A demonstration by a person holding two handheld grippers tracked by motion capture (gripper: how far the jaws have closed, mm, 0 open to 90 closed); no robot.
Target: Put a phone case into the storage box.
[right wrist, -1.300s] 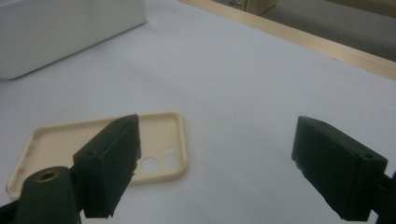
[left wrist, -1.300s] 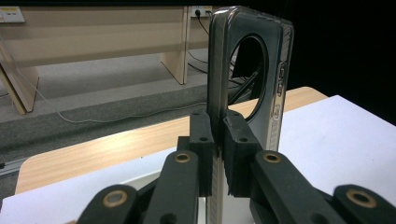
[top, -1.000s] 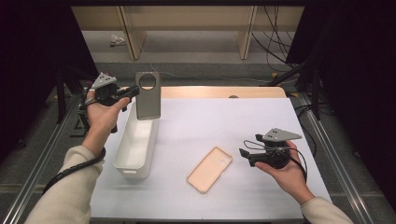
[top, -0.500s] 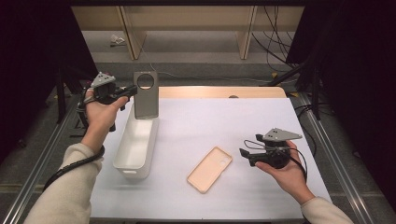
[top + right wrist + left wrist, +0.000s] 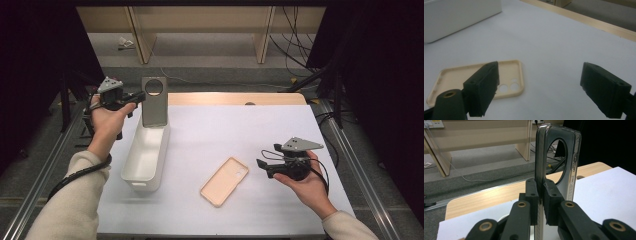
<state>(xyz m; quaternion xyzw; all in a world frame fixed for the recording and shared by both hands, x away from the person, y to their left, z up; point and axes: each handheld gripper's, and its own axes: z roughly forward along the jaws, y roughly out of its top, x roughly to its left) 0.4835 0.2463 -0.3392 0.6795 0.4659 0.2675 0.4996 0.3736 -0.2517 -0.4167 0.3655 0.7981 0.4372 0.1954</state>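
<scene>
A grey phone case [image 5: 154, 101] with a round camera hole hangs upright above the far end of the white bin [image 5: 145, 152]. My left gripper [image 5: 136, 98] is shut on its left edge. In the left gripper view the pads pinch the edge of the grey phone case [image 5: 556, 162], and my left gripper [image 5: 541, 202] holds it vertical. A beige phone case [image 5: 225, 180] lies open side up on the white mat. To its right my right gripper [image 5: 261, 167] stands open, just above the mat. The beige phone case [image 5: 506, 77] lies behind the left jaw of my right gripper [image 5: 539, 90].
The white mat [image 5: 235, 130] covers a wooden table whose far edge [image 5: 235, 98] shows bare wood. The white bin [image 5: 456, 15] stands at the mat's left. Metal rails run along both sides, and cables lie on the floor beyond.
The left hand has carried the grey case slightly to the left and a little lower over the bin's far end. The right hand has kept still.
</scene>
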